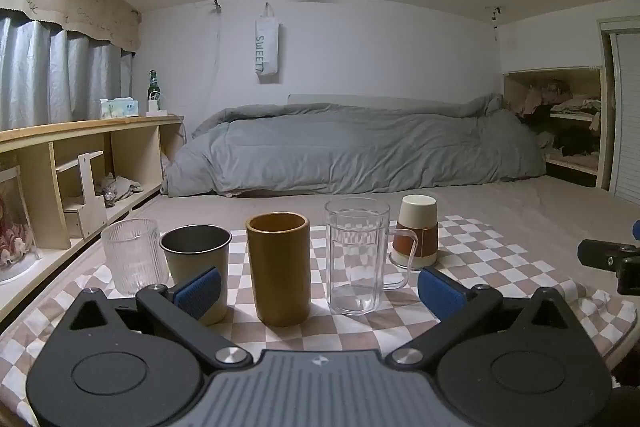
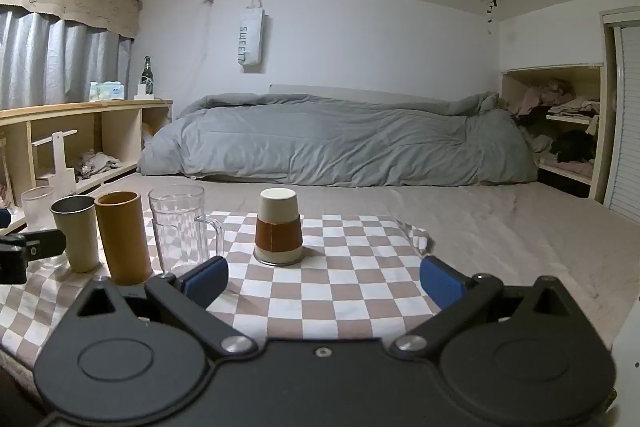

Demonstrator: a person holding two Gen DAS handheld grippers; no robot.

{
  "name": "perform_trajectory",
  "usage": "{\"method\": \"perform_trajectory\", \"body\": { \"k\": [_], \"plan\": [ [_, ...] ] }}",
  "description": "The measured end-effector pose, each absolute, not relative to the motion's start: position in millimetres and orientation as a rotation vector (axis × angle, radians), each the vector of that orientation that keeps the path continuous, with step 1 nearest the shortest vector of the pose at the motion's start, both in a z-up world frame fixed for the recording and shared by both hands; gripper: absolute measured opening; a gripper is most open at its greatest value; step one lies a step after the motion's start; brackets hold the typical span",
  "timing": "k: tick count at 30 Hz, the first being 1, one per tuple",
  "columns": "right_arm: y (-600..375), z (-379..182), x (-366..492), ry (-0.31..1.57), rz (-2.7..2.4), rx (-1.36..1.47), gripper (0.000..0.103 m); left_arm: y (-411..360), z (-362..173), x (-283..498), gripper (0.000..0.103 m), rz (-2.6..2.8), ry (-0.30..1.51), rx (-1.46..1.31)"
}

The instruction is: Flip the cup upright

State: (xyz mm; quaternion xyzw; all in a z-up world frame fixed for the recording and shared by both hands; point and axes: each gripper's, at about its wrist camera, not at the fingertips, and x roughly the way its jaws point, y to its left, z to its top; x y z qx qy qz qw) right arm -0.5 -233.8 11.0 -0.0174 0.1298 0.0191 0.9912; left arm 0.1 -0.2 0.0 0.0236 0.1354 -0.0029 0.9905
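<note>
One cup (image 2: pixel 279 227) — upside down, axis vertical

Home bedroom: grey duvet (image 2: pixel 340 143) bunched by the back wall, curtains (image 1: pixel 60 75), low wooden shelf (image 1: pixel 92 155) with bottle (image 1: pixel 153 86), clothes in a cubby (image 2: pixel 560 119), hanging bag (image 1: pixel 267 53)

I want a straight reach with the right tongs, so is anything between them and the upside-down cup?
Nothing visible. The upside-down cup stands alone on the checkered cloth, ahead of the open right tongs. The clear mug stands off to the left, outside that path.
</note>
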Motion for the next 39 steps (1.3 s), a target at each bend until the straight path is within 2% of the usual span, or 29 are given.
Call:
{"method": "perform_trajectory", "body": {
  "k": [39],
  "plan": [
    [-234.0,11.1,1.5,0.265,0.04,-0.026,0.103,0.5,0.3,-0.3,0.103,-0.007,0.269,0.037]
  ]
}}
